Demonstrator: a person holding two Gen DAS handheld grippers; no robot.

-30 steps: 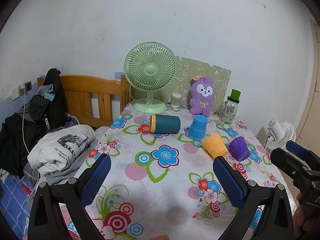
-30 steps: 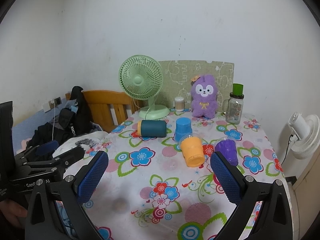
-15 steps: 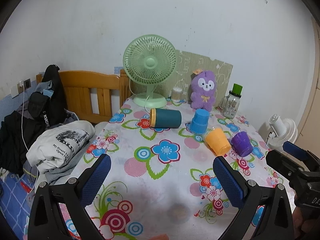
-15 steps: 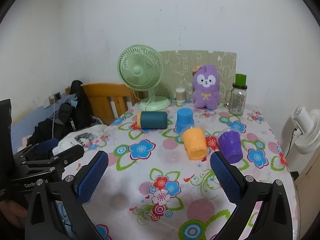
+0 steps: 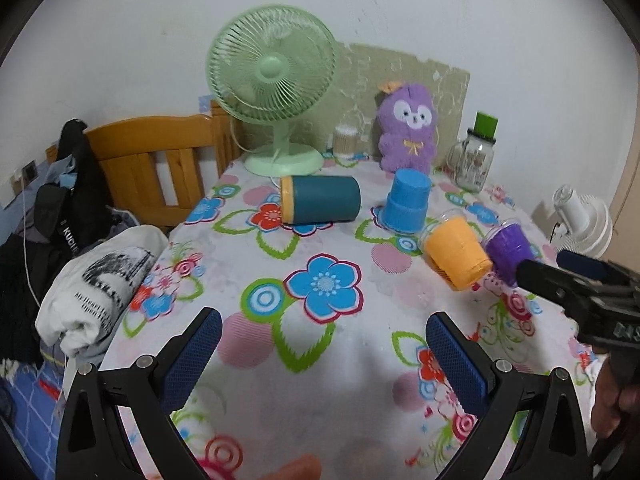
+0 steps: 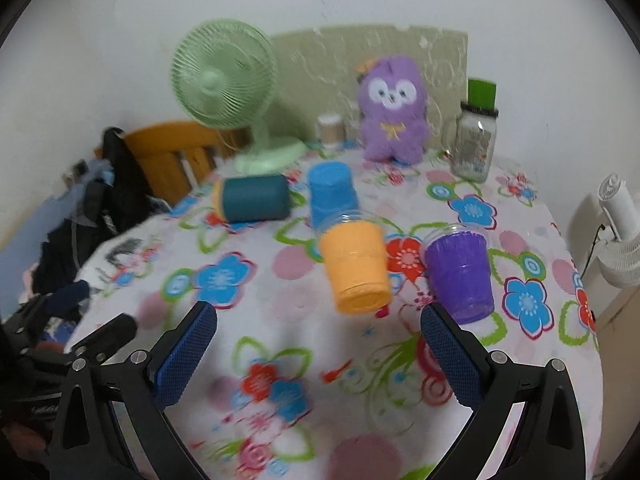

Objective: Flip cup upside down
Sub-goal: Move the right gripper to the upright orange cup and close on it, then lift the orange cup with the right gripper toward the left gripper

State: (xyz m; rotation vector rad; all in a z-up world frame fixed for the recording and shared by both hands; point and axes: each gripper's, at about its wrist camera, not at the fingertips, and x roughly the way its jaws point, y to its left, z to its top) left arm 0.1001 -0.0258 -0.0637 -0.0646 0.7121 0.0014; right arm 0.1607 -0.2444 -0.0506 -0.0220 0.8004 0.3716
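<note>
Several cups lie on the floral tablecloth. A dark teal cup with an orange rim lies on its side. A blue cup stands upside down. An orange cup and a purple cup lie on their sides. In the right wrist view they appear as the teal cup, blue cup, orange cup and purple cup. My left gripper is open and empty. My right gripper is open and empty, just short of the orange and purple cups.
A green fan, purple plush toy, glass jar with green lid and small container stand at the table's back. A wooden chair with clothes is at the left. A white fan stands at the right.
Both grippers have moved forward over the table toward the cups, which now look larger and closer. The right wrist view is blurred by motion. Both grippers stay open.
</note>
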